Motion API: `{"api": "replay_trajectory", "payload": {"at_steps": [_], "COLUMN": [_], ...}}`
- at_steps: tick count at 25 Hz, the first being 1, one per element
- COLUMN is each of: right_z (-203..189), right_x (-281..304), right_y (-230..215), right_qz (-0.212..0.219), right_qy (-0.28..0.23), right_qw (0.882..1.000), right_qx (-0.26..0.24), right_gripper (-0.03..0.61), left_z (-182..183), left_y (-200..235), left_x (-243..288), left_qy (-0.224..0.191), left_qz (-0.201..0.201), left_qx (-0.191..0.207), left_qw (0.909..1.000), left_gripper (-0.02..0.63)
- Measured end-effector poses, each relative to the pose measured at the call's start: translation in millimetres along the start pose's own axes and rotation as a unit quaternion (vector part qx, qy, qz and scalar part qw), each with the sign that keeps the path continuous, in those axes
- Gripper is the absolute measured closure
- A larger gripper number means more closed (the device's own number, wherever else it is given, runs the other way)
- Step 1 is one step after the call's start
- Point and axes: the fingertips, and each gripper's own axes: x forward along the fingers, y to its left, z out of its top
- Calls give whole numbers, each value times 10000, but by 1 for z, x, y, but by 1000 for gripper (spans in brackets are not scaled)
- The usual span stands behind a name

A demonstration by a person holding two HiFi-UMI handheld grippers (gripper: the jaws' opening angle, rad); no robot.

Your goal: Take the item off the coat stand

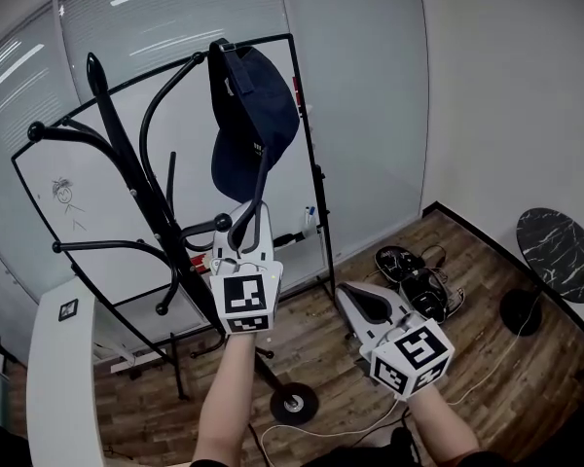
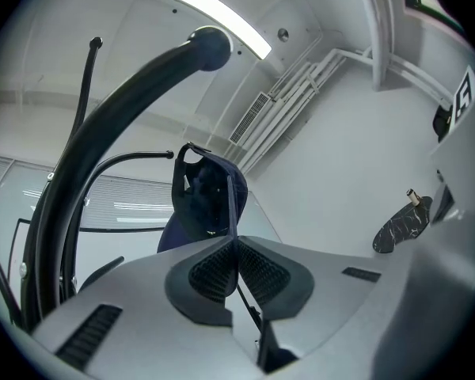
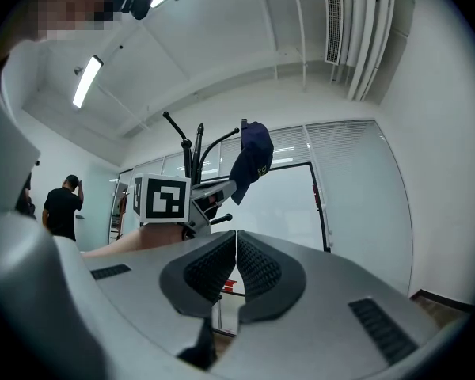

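A navy cap (image 1: 253,105) hangs from an upper hook of the black coat stand (image 1: 136,178). Its brim points down. My left gripper (image 1: 250,227) is raised below it and is shut on the brim's lower edge. In the left gripper view the thin brim (image 2: 234,212) runs down between the pressed pads, and the cap's back strap (image 2: 185,153) sits on the tip of a thin hook. My right gripper (image 1: 370,305) is held lower, to the right, shut with nothing between its fingers. Its own view shows the cap (image 3: 252,161) and the left gripper's marker cube (image 3: 168,199).
A whiteboard on a black frame (image 1: 107,163) stands right behind the stand. A thick stand branch (image 2: 119,125) curves close to the left gripper. Shoes (image 1: 419,275) lie on the wood floor and a round marble table (image 1: 560,251) stands at right. A person in black (image 3: 63,208) stands far off.
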Motion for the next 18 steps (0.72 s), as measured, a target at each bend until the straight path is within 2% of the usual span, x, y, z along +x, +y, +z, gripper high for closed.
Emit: {"api": "replay_trajectory", "payload": {"at_steps": [11,18], "right_z": [-7,-6], "right_x": [-14,-22], "right_y": [-19,-33], "right_qz": [-298,-503], "right_qy": [107,172], "right_qw": [9995,9985], "right_qx": [66,96], "right_gripper": [547,547], "left_z": [-10,-20], "left_y": [-51,-80], "left_x": [-21,-34], "left_qy": [67,163], "left_qz": [-586,-959], "left_qx": [-231,-616], "left_qw": [9980,9934], "left_gripper": [586,586]}}
